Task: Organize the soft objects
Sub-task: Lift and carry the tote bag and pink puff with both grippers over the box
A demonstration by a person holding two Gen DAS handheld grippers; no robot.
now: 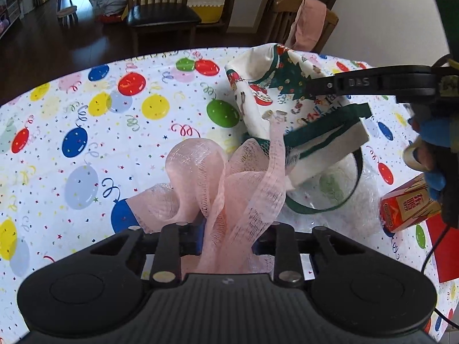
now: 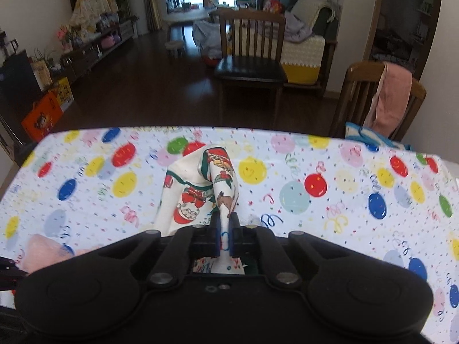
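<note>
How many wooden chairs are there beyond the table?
2: one dark-seated chair out on the floor, one chair at the table's far right with a pink towel draped over it.

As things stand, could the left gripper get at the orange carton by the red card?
Probably not yet: the left gripper is shut on the pink mesh, and the right gripper, holding the Christmas bag, crosses above the orange carton.

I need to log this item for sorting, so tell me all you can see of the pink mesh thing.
The pink mesh pouf is a soft, loosely unravelled net in pale pink, looped and ruffled. It rises from between the fingers of the left gripper, which is shut on it. One strand lies up against the Christmas-print bag; its lower folds sit over the balloon tablecloth.
</note>
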